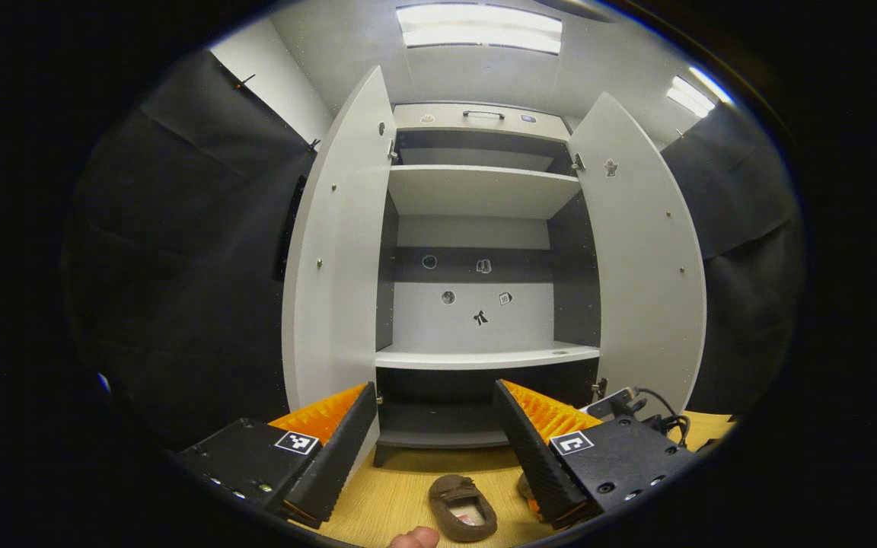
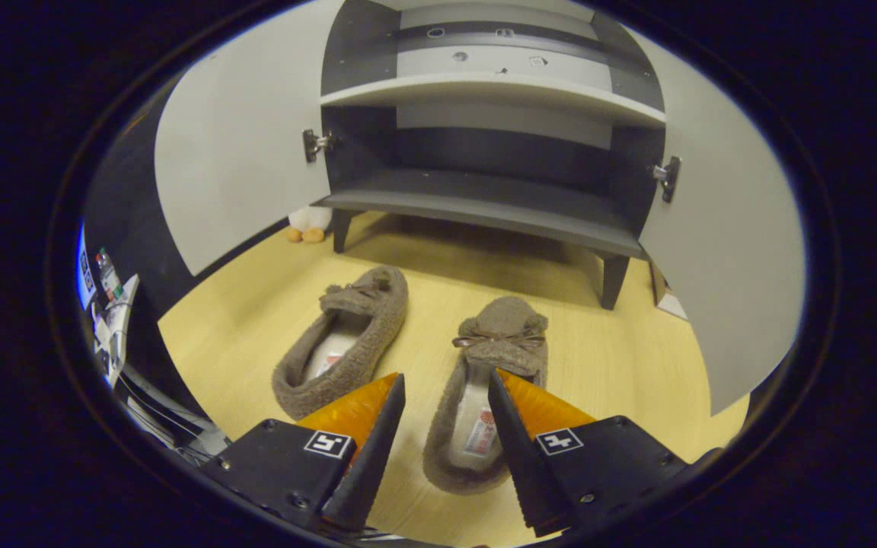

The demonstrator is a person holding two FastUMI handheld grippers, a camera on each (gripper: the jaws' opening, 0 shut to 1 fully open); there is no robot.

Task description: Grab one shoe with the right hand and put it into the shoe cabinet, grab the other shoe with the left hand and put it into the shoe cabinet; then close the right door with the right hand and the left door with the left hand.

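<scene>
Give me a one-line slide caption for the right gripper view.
Open right gripper poised over the nearer slipper, second slipper alongside, before the open shoe cabinet.

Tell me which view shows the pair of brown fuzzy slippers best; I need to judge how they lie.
The right gripper view: both brown fuzzy slippers lie whole on the floor, toes toward the cabinet. The left gripper view catches one small at its bottom edge, the other mostly hidden.

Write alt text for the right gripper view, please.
The open right gripper hangs over the right one of two brown fuzzy slippers on a wooden floor, touching neither. Beyond stands an open shoe cabinet.
</scene>
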